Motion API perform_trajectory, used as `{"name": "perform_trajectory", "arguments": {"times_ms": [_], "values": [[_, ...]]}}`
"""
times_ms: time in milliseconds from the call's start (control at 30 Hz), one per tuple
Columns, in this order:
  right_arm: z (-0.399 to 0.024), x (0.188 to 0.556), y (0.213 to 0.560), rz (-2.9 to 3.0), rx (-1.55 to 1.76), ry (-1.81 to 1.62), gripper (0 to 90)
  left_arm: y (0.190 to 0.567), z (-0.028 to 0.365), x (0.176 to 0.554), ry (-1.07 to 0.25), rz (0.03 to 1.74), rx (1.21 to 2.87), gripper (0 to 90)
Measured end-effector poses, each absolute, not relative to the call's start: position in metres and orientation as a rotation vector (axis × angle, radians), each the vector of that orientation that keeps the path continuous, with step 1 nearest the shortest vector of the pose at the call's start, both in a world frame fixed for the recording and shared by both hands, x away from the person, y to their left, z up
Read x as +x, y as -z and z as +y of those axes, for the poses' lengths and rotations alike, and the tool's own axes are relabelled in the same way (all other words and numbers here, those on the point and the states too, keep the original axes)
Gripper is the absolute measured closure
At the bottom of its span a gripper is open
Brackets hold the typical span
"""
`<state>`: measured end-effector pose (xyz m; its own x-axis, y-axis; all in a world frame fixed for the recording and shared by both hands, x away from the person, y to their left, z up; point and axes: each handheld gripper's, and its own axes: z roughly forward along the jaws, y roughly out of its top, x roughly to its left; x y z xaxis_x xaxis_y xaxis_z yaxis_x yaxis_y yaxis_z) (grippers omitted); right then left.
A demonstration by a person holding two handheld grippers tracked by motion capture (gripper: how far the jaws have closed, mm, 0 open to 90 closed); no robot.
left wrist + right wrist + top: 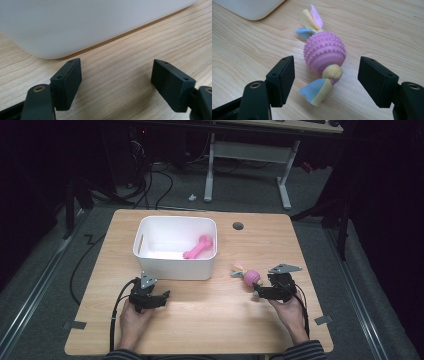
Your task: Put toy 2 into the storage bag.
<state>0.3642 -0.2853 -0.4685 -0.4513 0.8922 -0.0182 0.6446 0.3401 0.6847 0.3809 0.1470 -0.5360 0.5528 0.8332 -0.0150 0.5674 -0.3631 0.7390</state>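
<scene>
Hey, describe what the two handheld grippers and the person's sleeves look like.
Both the left gripper and the right gripper are black, each topped by a grey three-cornered plate and trailing a black cable. Their fingers are flat, blocky black pads with small screw holes and brass-coloured pivots. The sleeves are dark with thin stripes.

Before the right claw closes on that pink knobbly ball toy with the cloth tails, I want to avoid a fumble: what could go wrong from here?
1. The pink knobbly rubber ball toy is round and lies loose on the wooden table; the open right claw may squeeze it out sideways.
2. The pads sit level with the knotted cloth tail, so they might pinch only fabric and leave the ball dangling.
3. The white plastic bin has tall walls; a low carry could clip its rim.
</scene>
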Motion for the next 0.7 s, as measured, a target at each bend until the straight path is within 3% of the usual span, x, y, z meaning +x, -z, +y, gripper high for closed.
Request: {"name": "perform_trajectory", "arguments": {"times_ms": [700], "values": [[-0.258, 0.405, 0.463, 2.361, 1.313, -0.722, 27.2, 0.536, 0.147, 0.381, -0.478, 1.122, 2.075, 24.8]]}}
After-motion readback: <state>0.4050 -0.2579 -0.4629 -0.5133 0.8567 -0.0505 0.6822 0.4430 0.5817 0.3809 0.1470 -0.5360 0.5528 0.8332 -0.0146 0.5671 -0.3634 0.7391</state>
